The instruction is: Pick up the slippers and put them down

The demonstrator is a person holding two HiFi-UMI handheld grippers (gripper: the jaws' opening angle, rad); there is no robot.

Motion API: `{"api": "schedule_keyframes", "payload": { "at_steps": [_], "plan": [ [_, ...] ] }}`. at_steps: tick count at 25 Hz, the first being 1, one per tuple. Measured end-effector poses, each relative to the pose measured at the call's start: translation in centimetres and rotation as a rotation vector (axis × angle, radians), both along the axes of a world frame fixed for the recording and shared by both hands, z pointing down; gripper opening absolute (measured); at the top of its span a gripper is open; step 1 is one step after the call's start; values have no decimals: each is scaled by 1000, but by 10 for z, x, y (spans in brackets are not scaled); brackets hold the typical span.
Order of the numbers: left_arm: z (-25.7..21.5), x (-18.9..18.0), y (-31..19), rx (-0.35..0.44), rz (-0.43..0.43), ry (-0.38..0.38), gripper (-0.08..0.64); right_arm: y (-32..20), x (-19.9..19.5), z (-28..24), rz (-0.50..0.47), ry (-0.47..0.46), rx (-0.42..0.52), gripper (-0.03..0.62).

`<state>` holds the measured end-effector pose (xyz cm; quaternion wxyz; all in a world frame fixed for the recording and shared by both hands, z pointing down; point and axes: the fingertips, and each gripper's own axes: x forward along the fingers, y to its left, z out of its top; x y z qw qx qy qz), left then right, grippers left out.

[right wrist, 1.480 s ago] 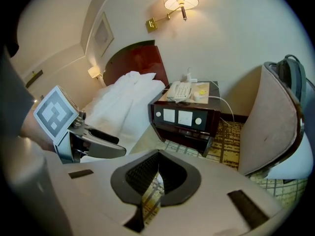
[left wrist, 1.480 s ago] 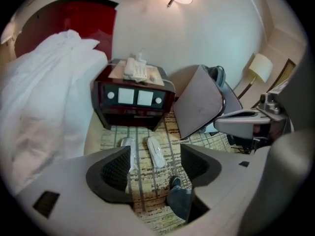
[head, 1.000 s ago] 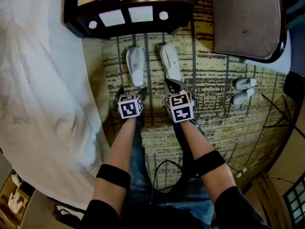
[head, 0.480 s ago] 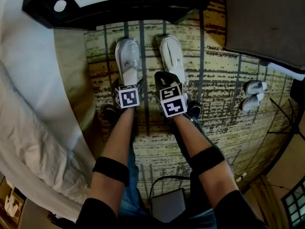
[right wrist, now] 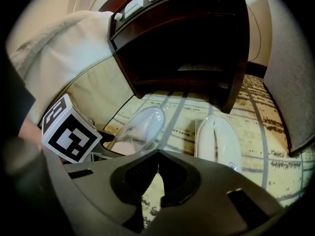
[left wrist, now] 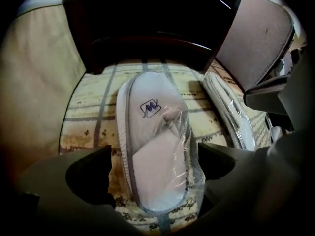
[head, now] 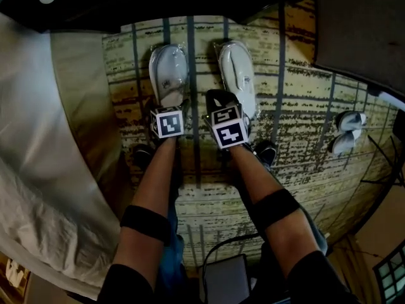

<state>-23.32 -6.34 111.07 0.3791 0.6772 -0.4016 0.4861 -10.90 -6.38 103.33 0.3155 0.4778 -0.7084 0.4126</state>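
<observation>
Nearest me are my two grippers. The left gripper is released, its jaws having just been opening, and they straddle the heel of the left slipper without pressing it. The right gripper is clenched on nothing, over the carpet just beside the heel of the right slipper. Both plastic-wrapped slippers lie side by side on the carpet. Two more slippers sit well off to the right. Beyond stands one dark nightstand.

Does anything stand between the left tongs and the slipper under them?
Nothing visible does. The left tongs, whose jaws have just been opening, straddle the heel end of the plastic-wrapped slipper, not yet gripping it.
</observation>
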Motion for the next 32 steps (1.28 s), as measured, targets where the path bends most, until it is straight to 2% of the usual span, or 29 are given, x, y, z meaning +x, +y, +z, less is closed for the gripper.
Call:
{"api": "schedule_keyframes", "payload": {
  "at_steps": [11,14,22,25,32],
  "plan": [
    [46,-7,0,-21,15,-29,561,2,-5,26,-6,-6,-12,2],
    [40,-7,-4,-6,21,-23,480,2,-7,26,-14,-7,-11,2],
    [26,-8,-5,16,-28,60,448,-2,-4,22,-16,2,-3,2],
    [15,-9,-7,37,-8,76,397,1,-5,18,-14,5,-8,2],
    [-18,-11,-18,55,30,131,388,0,-11,0,-19,7,-13,2]
  ]
}}
